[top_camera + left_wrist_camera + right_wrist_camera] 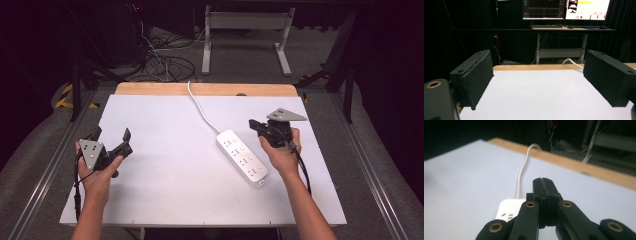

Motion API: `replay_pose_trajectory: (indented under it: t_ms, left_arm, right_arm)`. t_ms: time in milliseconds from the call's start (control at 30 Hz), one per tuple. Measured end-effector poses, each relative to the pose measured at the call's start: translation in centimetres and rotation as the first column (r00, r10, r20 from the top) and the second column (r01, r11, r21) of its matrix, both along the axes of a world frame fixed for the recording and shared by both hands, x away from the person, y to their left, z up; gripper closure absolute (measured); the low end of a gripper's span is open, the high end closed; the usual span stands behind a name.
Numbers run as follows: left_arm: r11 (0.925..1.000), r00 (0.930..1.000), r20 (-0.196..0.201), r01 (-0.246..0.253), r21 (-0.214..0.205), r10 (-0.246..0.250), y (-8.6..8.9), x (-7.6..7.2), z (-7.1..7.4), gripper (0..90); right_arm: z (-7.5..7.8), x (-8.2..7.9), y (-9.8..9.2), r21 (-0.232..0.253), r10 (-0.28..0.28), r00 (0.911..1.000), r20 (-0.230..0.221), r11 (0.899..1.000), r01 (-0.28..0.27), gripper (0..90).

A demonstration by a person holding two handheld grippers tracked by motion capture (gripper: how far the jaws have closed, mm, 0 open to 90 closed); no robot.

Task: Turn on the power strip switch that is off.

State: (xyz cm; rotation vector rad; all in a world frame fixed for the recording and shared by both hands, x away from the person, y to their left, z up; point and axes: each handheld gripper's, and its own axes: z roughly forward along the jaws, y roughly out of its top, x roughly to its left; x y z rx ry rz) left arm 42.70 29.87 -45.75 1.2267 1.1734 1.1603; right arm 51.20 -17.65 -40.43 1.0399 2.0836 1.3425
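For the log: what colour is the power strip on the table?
White power strip, clearest in the high view.

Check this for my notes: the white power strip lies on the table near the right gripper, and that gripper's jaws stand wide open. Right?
Not quite. The right gripper has its jaws shut, pressed together with nothing between them, as the right gripper view shows. The white power strip does lie on the table near it.

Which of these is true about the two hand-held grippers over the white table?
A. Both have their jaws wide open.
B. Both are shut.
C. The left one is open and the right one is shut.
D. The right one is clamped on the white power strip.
C: the left gripper has its jaws standing wide apart with bare table between them, while the right gripper has its jaws pressed together on nothing, above the power strip.
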Motion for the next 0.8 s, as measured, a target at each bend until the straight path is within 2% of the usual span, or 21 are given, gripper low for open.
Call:
replay_pose_trajectory:
  t_ms: [33, 67, 167, 200, 267, 300, 367, 400, 433, 633, 800]
  left_arm:
    - [1.0, 1.0, -0.001, 0.001, 0.003, -0.001, 0.0, 0.0, 0.0, 9.8]
    - [1.0, 1.0, -0.001, 0.001, 0.007, -0.001, 0.0, -0.1, 0.0, 9.8]
    - [0.9999, 1.0, -0.005, 0.006, 0.015, -0.006, -0.1, -0.1, -0.1, 9.7]
    - [0.9999, 1.0, -0.005, 0.008, 0.015, -0.008, -0.1, -0.1, -0.1, 9.8]
    - [0.9999, 0.9999, -0.004, 0.01, 0.011, -0.009, -0.1, -0.1, -0.1, 9.8]
    - [0.9998, 0.9999, -0.005, 0.011, 0.015, -0.011, -0.1, -0.1, -0.1, 9.8]
    - [0.9998, 0.9999, -0.009, 0.012, 0.017, -0.011, -0.1, -0.1, -0.1, 9.8]
    - [0.9998, 0.9999, -0.009, 0.012, 0.017, -0.012, -0.1, -0.1, -0.1, 9.8]
    - [0.9998, 0.9999, -0.01, 0.013, 0.017, -0.013, -0.1, -0.1, -0.1, 9.9]
    - [0.9996, 0.9998, -0.011, 0.018, 0.021, -0.017, -0.1, 0.0, -0.1, 10.1]
    - [0.9996, 0.9998, -0.011, 0.018, 0.023, -0.018, -0.1, 0.0, -0.2, 10.3]
  right_arm:
    - [0.0, 0.0, 0.0, 0.0, 0.0, 1.0, 0.0, 1.0, 0.0, 90.0]
    - [-0.8, 0.5, 1.4, -0.036, 0.018, 0.9987, -0.047, 0.999, -0.02, 90.0]
    - [-1.6, 1.1, 2.5, -0.068, 0.021, 0.9962, -0.084, 0.997, -0.027, 90.0]
    - [-2.4, 1.8, 3.3, -0.095, 0.024, 0.992, -0.124, 0.995, -0.036, 90.0]
    - [-3.1, 2.4, 3.8, -0.111, 0.019, 0.9881, -0.153, 0.993, -0.037, 90.0]
    - [-3.1, 2.4, 3.8, -0.111, 0.019, 0.9881, -0.153, 0.993, -0.037, 90.0]
    - [-3.8, 3.0, 4.2, -0.144, 0.008, 0.9813, -0.192, 0.989, -0.036, 90.0]
    - [-3.8, 3.0, 4.2, -0.144, 0.008, 0.9813, -0.192, 0.989, -0.036, 90.0]
    - [-4.2, 3.3, 4.4, -0.155, 0.003, 0.9753, -0.221, 0.987, -0.039, 90.0]
    - [-4.8, 3.5, 4.8, -0.192, -0.008, 0.9718, -0.236, 0.981, -0.038, 90.0]
    - [-4.8, 3.6, 4.9, -0.184, 0.001, 0.9708, -0.24, 0.982, -0.046, 90.0]
